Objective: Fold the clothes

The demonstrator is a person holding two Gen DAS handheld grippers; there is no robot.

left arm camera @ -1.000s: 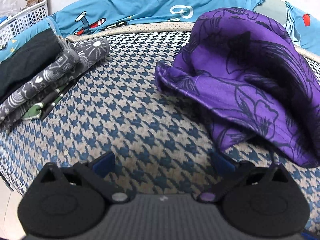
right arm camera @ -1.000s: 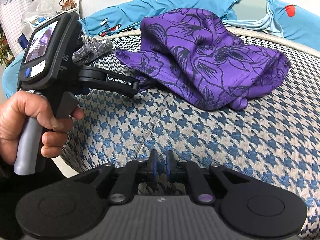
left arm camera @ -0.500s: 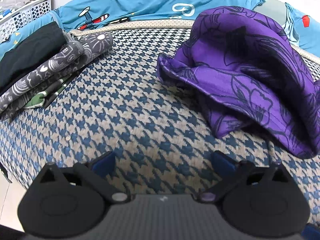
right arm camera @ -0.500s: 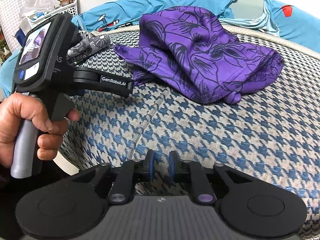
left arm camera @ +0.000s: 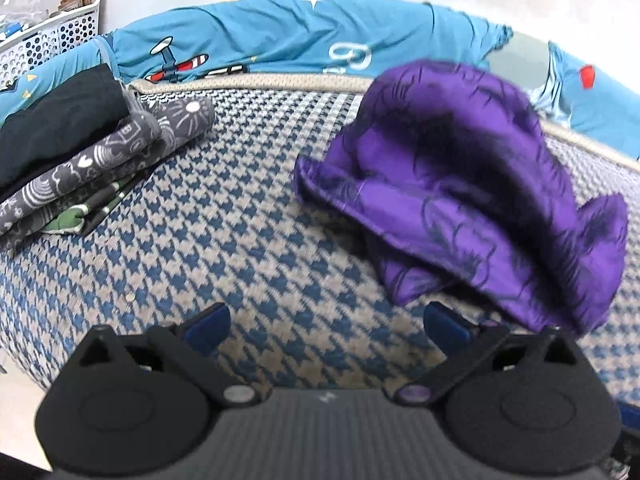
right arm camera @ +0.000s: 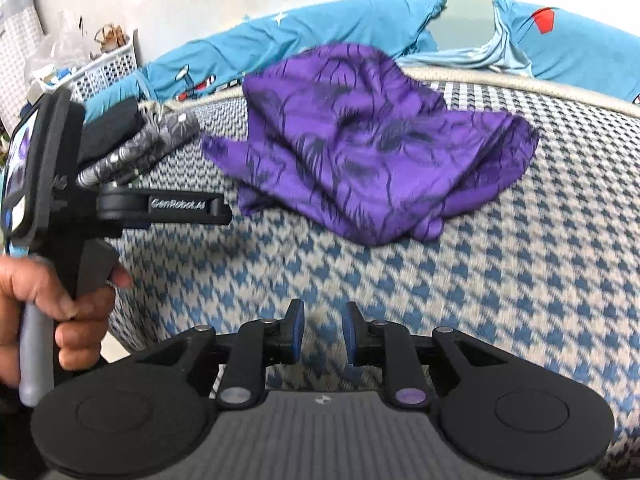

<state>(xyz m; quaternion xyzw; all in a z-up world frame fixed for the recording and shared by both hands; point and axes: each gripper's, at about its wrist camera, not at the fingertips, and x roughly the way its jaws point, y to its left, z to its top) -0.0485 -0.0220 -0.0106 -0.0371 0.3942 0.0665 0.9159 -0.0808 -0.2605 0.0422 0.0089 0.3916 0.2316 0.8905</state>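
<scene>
1. Left wrist view: left gripper (left arm camera: 326, 322) has its jaws spread wide, nothing between the blue pads (left arm camera: 208, 322), nothing touched. Only the houndstooth bed cover (left arm camera: 240, 248) lies under the gap.
2. Purple garment (left arm camera: 472, 200) sits ahead and to the right of this gripper, crumpled in a loose mound on the cover. Its nearest hem comes down just beside the right pad; contact cannot be told, edge blurred.
3. Further left, a stack of folded clothes (left arm camera: 80, 168), black on top of grey patterned pieces, well apart from the purple garment.
4. Behind, blue printed bedding (left arm camera: 280, 40) along the far edge; white perforated basket (left arm camera: 52, 36) in the top left corner.
5. Right wrist view: right gripper (right arm camera: 322, 330) shows a narrow gap, jaws opening, pads (right arm camera: 297, 330) empty and pressing on nothing.
6. Purple garment (right arm camera: 360, 152) lies ahead of it, a stretch of bare houndstooth cover (right arm camera: 500, 280) between fingertips and cloth.
7. At left, a hand (right arm camera: 52, 300) grips the handle of the left gripper (right arm camera: 222, 214), which points toward the garment's left corner and stops near it.
</scene>
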